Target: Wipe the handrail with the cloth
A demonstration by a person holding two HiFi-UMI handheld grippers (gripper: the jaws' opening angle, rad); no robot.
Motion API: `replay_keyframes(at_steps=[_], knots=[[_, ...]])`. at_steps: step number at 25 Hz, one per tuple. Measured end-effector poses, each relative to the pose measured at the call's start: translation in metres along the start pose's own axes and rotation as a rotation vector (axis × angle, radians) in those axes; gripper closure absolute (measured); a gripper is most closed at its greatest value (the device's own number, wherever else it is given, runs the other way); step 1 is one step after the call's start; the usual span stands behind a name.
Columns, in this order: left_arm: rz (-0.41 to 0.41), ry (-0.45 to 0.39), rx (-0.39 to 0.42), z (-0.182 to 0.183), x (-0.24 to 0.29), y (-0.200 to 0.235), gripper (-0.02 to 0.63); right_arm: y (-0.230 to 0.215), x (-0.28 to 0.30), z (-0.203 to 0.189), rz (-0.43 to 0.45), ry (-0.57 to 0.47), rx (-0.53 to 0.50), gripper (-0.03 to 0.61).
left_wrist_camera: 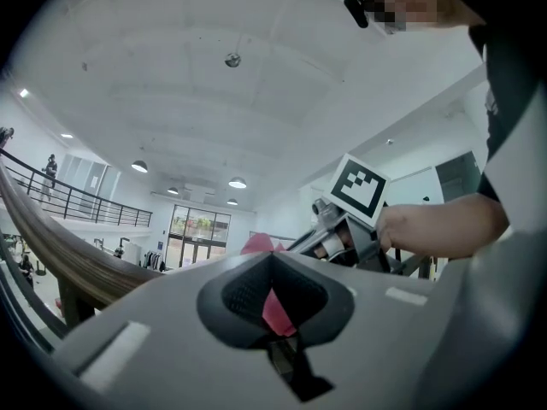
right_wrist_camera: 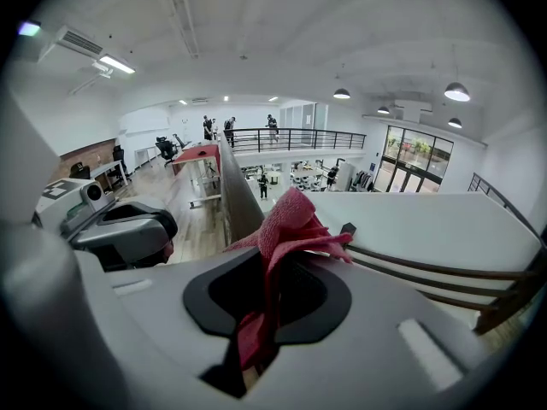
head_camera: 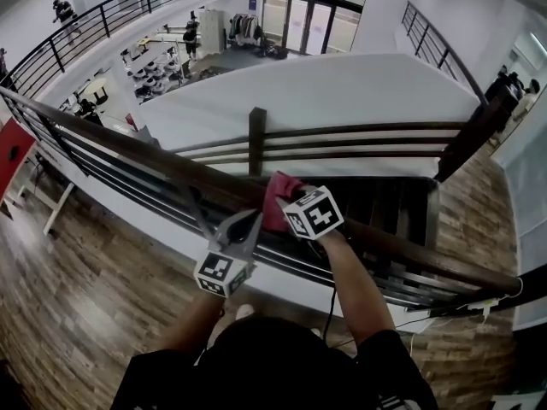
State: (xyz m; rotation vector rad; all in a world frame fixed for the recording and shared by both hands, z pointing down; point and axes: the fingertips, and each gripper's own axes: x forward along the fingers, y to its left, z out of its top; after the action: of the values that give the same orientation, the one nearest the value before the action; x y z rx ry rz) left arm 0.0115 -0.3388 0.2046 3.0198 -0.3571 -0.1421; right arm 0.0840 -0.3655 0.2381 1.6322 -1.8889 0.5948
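Right gripper view shows us the right gripper [right_wrist_camera: 272,267] with its jaws closed tight on the cloth [right_wrist_camera: 291,220]. The red fabric runs down through the slit between them and bunches up in a loose fold above the tips. In the left gripper view we find the left gripper [left_wrist_camera: 273,267] narrowed to a thin slit too, with a sliver of the same red fabric caught in it. From the head view we see the cloth sitting on top of the dark wooden handrail [head_camera: 154,162], at the middle of its run. The left gripper's tips meet the cloth's lower edge, just beside the right gripper. We count one cloth, one handrail and two grippers. Each gripper carries its own block: the right marker cube [head_camera: 313,213] and the left marker cube [head_camera: 220,273].
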Motion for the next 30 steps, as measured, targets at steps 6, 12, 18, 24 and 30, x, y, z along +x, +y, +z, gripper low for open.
replay_keyframes(at_steps=[6,12,18,24,30], knots=[[-0.002,-0.003,-0.008,-0.001,0.013,-0.022,0.614,-0.012,-0.021,-0.019,0.002,0.003,0.008,0.531],[-0.029,-0.003,-0.02,-0.003,0.027,-0.046,0.614,-0.028,-0.048,-0.042,-0.024,0.014,0.029,0.531],[-0.093,0.012,-0.042,-0.01,0.044,-0.078,0.614,-0.048,-0.073,-0.067,-0.06,0.007,0.082,0.531],[-0.169,0.03,-0.05,-0.015,0.057,-0.112,0.614,-0.059,-0.098,-0.091,-0.107,0.007,0.101,0.531],[-0.193,0.037,-0.056,-0.023,0.072,-0.141,0.614,-0.071,-0.125,-0.117,-0.141,0.001,0.111,0.531]])
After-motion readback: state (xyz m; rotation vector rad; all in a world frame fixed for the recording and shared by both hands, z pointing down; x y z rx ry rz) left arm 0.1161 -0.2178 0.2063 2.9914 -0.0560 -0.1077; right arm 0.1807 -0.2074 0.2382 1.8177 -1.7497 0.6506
